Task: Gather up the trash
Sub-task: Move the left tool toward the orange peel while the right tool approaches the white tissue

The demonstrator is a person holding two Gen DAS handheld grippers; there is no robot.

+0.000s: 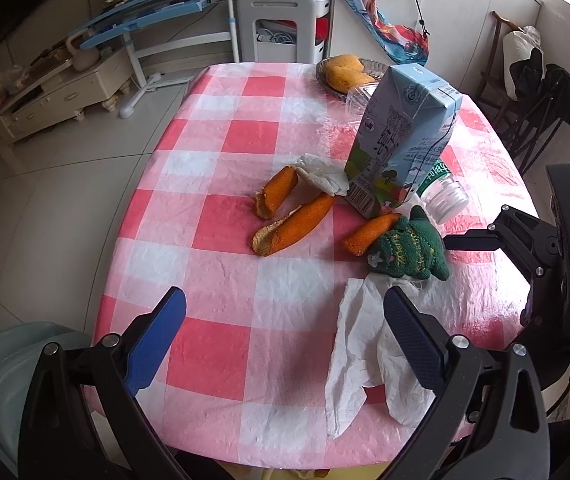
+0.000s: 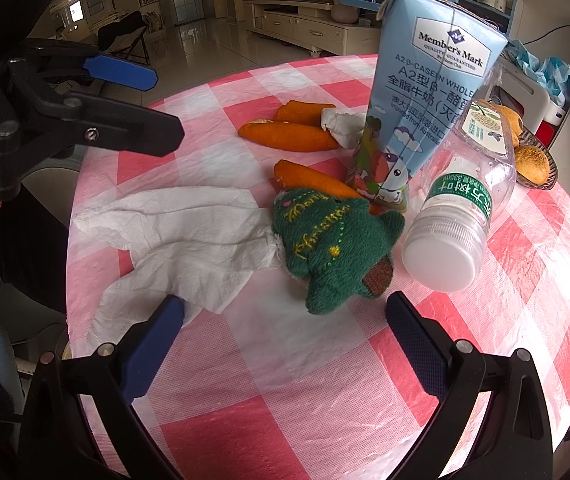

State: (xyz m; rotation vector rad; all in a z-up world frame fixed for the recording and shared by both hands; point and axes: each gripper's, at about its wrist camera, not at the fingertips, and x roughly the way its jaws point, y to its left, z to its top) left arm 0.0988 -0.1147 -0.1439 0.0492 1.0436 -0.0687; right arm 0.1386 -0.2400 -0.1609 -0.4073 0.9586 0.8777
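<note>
Both grippers hover low over the near edge of the table (image 1: pixel 221 128), which wears a pink-and-white checked cloth; the left gripper (image 1: pixel 285 336) has its blue-padded jaws spread wide with nothing between them, its right finger over a crumpled white tissue (image 1: pixel 349 344); the right gripper (image 2: pixel 285 332) is likewise spread wide and empty, facing the clutter, its left fingertip (image 2: pixel 165 316) over the tissue's edge.

Largest of the lot is a light blue milk carton (image 2: pixel 425 92) standing upright near the middle of the cloth; a clear plastic bottle (image 2: pixel 465 200) with a green label and white cap lies tilted against it, cap toward the right gripper; the spread tissue comes next, one end tucked under a green knitted toy (image 2: pixel 333 240) lying just in front of the carton; three orange peels (image 1: pixel 285 224) lie scattered, one touching the toy and carton, two further off beside a smaller wadded tissue (image 1: pixel 325 176); a glass dish of yellow fruit (image 1: pixel 345 72) sits at the far edge.
</note>
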